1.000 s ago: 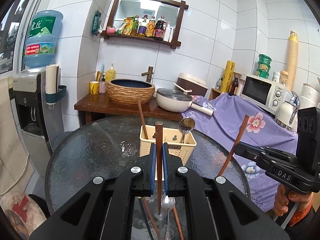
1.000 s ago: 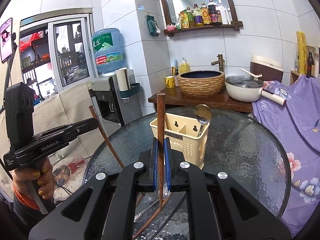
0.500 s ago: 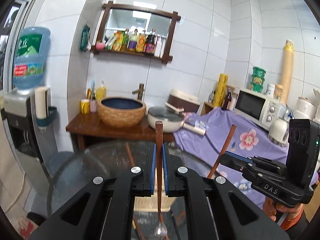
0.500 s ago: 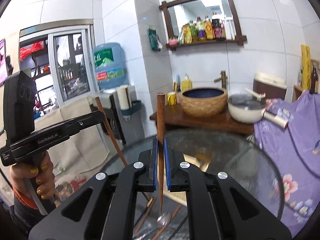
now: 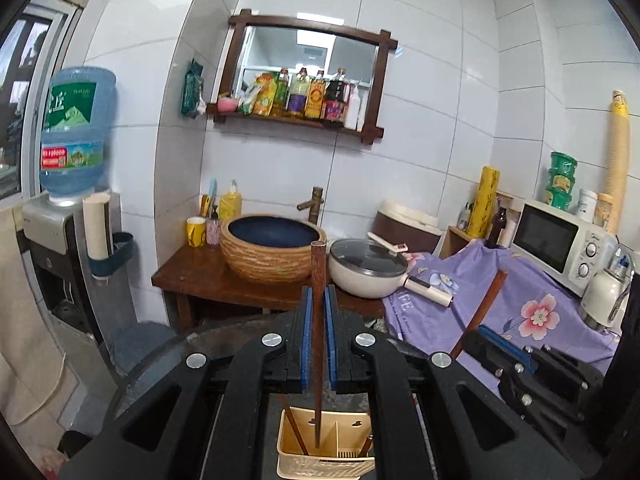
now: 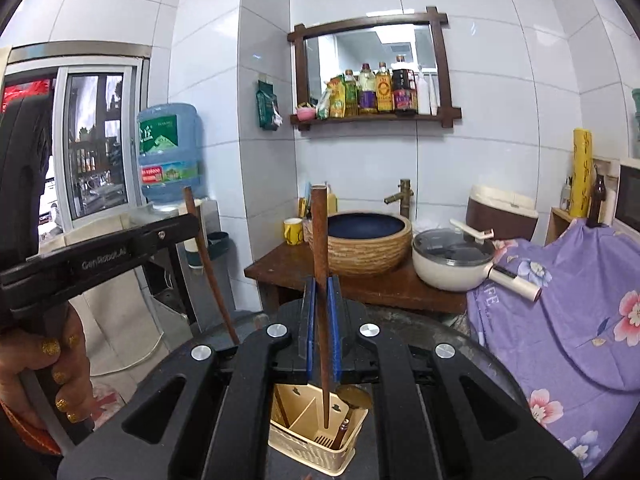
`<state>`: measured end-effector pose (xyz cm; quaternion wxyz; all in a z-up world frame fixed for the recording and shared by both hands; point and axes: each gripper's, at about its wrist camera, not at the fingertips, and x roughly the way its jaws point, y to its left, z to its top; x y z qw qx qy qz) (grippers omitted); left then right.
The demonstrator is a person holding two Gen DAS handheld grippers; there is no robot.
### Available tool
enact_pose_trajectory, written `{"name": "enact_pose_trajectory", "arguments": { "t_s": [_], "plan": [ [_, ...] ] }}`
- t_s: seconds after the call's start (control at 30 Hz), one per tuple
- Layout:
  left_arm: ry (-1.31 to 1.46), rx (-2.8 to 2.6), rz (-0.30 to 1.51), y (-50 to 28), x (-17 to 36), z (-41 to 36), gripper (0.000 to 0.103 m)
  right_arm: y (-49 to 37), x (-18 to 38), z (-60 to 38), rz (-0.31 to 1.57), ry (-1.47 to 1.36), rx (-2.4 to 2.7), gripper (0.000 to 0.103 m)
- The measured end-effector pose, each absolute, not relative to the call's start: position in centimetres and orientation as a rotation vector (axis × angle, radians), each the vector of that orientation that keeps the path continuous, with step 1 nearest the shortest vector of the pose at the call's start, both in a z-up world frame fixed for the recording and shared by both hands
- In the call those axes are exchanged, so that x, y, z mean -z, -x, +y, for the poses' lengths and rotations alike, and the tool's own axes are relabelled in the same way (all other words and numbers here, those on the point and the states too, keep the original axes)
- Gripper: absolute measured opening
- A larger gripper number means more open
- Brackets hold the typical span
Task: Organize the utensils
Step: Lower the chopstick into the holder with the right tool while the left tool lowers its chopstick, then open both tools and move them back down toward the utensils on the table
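My left gripper (image 5: 319, 292) is shut on a brown wooden chopstick (image 5: 319, 264) that stands upright, its thin tip hanging over the beige utensil holder (image 5: 296, 446). In the right wrist view my right gripper (image 6: 322, 280) is shut on a second chopstick (image 6: 320, 236), tip above the same holder (image 6: 304, 436). The holder has a chopstick (image 6: 281, 408) in one compartment and a spoon (image 6: 354, 396) in another. Each gripper shows in the other's view: the right gripper (image 5: 486, 332) low on the right, the left gripper (image 6: 188, 222) on the left, held by a hand (image 6: 44, 360).
The holder stands on a round glass table (image 6: 448, 332). Behind it a wooden stand carries a woven basin (image 5: 272, 248) and a lidded pan (image 5: 368, 272). A purple flowered cloth (image 5: 520, 304) and a microwave (image 5: 560, 240) are on the right, a water dispenser (image 5: 72, 208) on the left.
Both grippers have risen with their chopsticks and moved over the holder. The holder and table have dropped to the bottom of both views, and the loose utensils on the table are out of sight.
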<state>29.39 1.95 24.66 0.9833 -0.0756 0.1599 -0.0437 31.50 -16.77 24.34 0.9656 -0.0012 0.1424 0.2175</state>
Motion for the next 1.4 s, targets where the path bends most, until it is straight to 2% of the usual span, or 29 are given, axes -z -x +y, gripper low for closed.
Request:
{"name": "enact_pose_trajectory", "arguments": {
  "t_s": [0.43,0.73,1.07,1.13,1.17,1.2,1.23,1.27,1.33,1.4],
  "plan": [
    [0.183,0.074,0.482,-32.0,-15.1,2.3,0.006,-33.3,-15.7,-16.0,0.414,-0.028,-0.435,0.007],
    [0.176,0.078,0.530,-32.6,-12.8,2.0,0.006,-34.0,-13.9,-16.1,0.449,-0.044,-0.413,0.007],
    [0.177,0.088,0.519,-32.3,-12.6,1.9,0.008,-34.3,-13.3,-16.9,0.442,-0.059,-0.387,0.008],
    [0.180,0.094,0.511,-31.9,-12.5,2.1,0.024,-33.9,-13.2,-17.1,0.436,-0.056,-0.385,0.010],
    [0.185,0.095,0.506,-31.6,-12.5,2.2,0.030,-33.7,-13.2,-17.3,0.431,-0.056,-0.379,0.017],
    [0.198,0.096,0.496,-31.1,-12.4,2.5,0.043,-33.4,-13.1,-17.5,0.424,-0.057,-0.370,0.025],
    [0.208,0.097,0.489,-30.8,-12.4,2.7,0.053,-33.0,-13.0,-17.7,0.418,-0.065,-0.363,0.044],
    [0.222,0.097,0.474,-30.1,-12.4,3.0,0.058,-32.6,-13.0,-18.1,0.409,-0.078,-0.354,0.055],
    [0.223,0.087,0.454,-28.9,-12.3,3.4,0.077,-31.8,-12.8,-18.7,0.404,-0.087,-0.345,0.055],
    [0.214,0.064,0.433,-27.4,-11.8,4.0,0.085,-31.0,-12.2,-19.2,0.423,-0.082,-0.336,0.055]
  ]
}}
